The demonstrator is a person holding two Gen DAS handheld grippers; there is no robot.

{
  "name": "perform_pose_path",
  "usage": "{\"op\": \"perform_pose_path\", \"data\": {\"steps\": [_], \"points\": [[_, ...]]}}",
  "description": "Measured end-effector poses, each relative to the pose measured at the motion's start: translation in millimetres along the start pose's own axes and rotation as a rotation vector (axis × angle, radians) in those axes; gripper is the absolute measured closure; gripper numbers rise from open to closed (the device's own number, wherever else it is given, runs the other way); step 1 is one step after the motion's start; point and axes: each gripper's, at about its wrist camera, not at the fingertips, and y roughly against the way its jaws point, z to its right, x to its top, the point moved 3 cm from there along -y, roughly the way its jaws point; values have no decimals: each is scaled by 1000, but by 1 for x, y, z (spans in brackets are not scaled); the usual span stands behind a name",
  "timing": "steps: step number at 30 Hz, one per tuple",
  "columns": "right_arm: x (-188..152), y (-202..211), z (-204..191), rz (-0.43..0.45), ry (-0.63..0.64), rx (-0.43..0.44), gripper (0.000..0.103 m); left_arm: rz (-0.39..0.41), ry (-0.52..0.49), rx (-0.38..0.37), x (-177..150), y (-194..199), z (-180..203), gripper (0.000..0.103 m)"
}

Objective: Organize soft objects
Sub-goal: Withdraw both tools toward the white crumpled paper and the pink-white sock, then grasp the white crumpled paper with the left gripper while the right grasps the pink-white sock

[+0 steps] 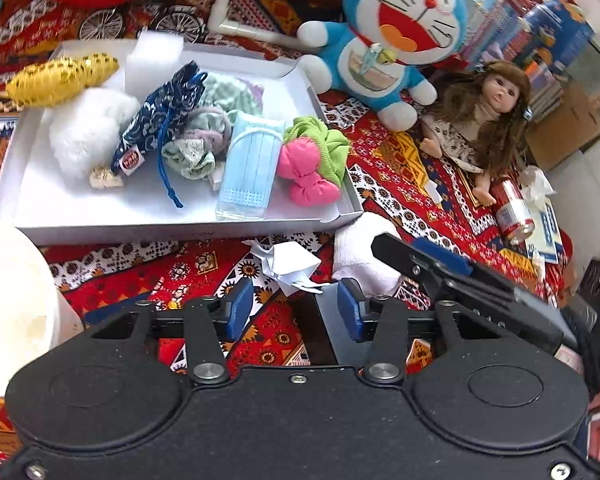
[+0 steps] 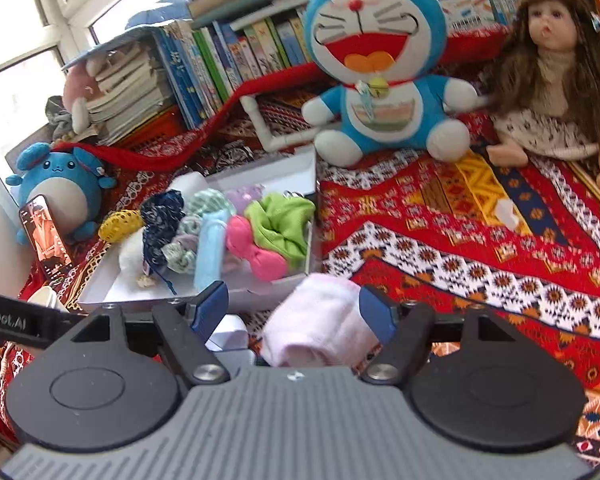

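A white tray (image 1: 80, 212) on the patterned cloth holds soft things: a yellow pouch (image 1: 56, 78), a white fluffy piece (image 1: 88, 128), a navy drawstring bag (image 1: 156, 120), a blue face mask (image 1: 248, 164), a pink bow (image 1: 306, 174) and a green scrunchie (image 1: 320, 140). The tray also shows in the right wrist view (image 2: 112, 288). My left gripper (image 1: 296, 308) is open and empty just in front of the tray. My right gripper (image 2: 294, 312) is open, its jaws on either side of a rolled white-pink sock (image 2: 320, 320). That sock (image 1: 360, 252) lies right of a crumpled paper (image 1: 288, 264).
A Doraemon plush (image 1: 392, 40) and a long-haired doll (image 1: 484, 112) sit behind the tray. A red can (image 1: 514, 210) lies at the right. A white bowl (image 1: 16, 300) stands at the left. A blue plush (image 2: 60, 188), a phone (image 2: 46, 236) and stacked books (image 2: 220, 60) are at the back.
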Motion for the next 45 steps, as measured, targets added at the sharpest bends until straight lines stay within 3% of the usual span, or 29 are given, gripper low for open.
{"op": "perform_pose_path", "data": {"steps": [14, 22, 32, 40, 45], "points": [[-15, -15, 21, -55, -68, 21, 21, 9, 109, -13, 6, -35, 2, 64], [-20, -18, 26, -57, -57, 19, 21, -5, 137, -5, 5, -50, -4, 75], [-20, -20, 24, -54, -48, 24, 21, -11, 151, -17, 5, -61, -6, 78], [-20, -19, 21, -40, -68, 67, 50, 0, 121, -16, 4, -59, -4, 80], [-19, -18, 18, -36, -64, 62, 53, 5, 122, -19, 4, -57, -6, 80]]}}
